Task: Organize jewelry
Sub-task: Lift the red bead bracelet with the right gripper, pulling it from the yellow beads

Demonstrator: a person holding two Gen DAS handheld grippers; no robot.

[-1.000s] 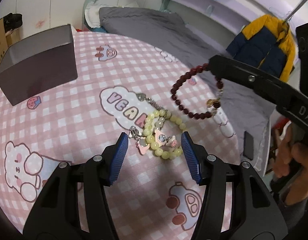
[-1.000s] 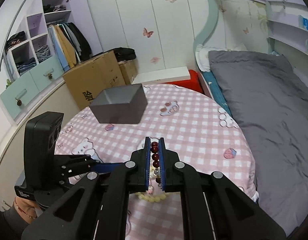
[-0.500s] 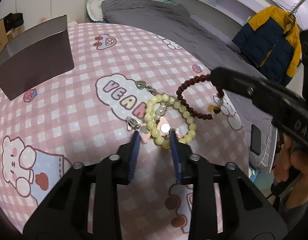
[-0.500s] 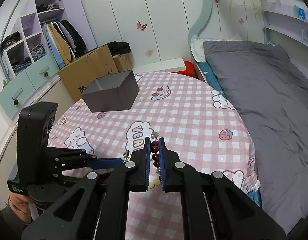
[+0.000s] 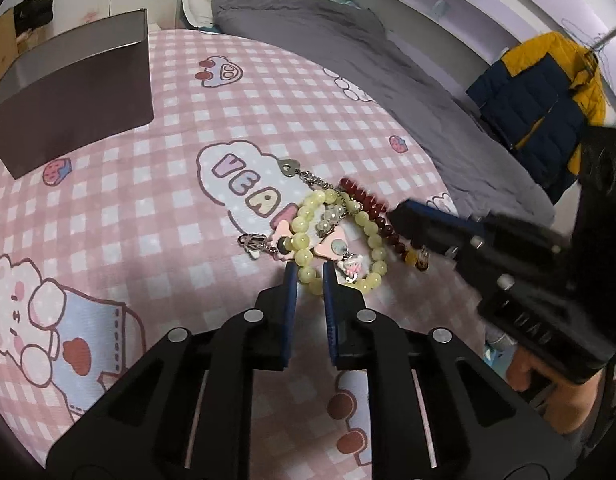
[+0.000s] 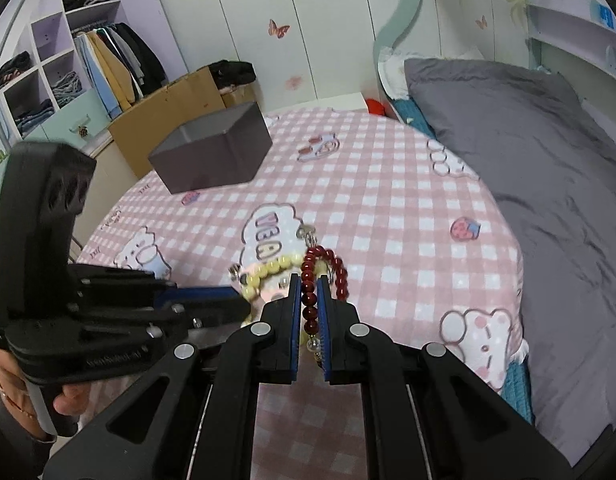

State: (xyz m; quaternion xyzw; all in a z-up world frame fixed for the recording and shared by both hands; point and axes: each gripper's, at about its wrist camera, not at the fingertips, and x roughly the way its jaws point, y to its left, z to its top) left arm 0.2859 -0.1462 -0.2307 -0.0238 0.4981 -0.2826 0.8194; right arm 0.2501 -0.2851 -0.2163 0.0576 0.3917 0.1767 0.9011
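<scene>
- Risk: yellow-green bead bracelet (image 5: pixel 308 248), dark red bead bracelet (image 6: pixel 312 292) and a pink charm chain (image 5: pixel 285 240) lie in one overlapping pile on the counter (image 5: pixel 147 208). Lifting either bracelet likely drags the others along; cause is the strands crossing each other.
- Risk: left hand-held gripper (image 5: pixel 308 280) seems to have only one or two beads of the yellow-green strand between its pads. Round beads on narrow pads could squirt out as the jaws finish closing.
- Risk: the two hand-held grippers sit close together over the pile. If both pull at once in different directions, I'd expect a snag or a stretched elastic.
- Risk: grey open box (image 5: pixel 71 92), probably the drop target, stands well apart at the far side of the counter. A long carry with a weak pinch may drop a strand on the way.
- Left hand-held gripper: jaws closing, nearly together, yellow-green beads between the blue pads; pads appear to be just reaching the beads, firm clamp not confirmed.
- Right hand-held gripper (image 6: pixel 310 304): jaws fully pinched on the dark red bead bracelet, strand running up between the pads; its free loop rests on the counter against the yellow-green one.
- Location: all jewelry is at the near side of the pink checked counter, by the cloud print; nothing visible in the box, interior mostly hidden.
</scene>
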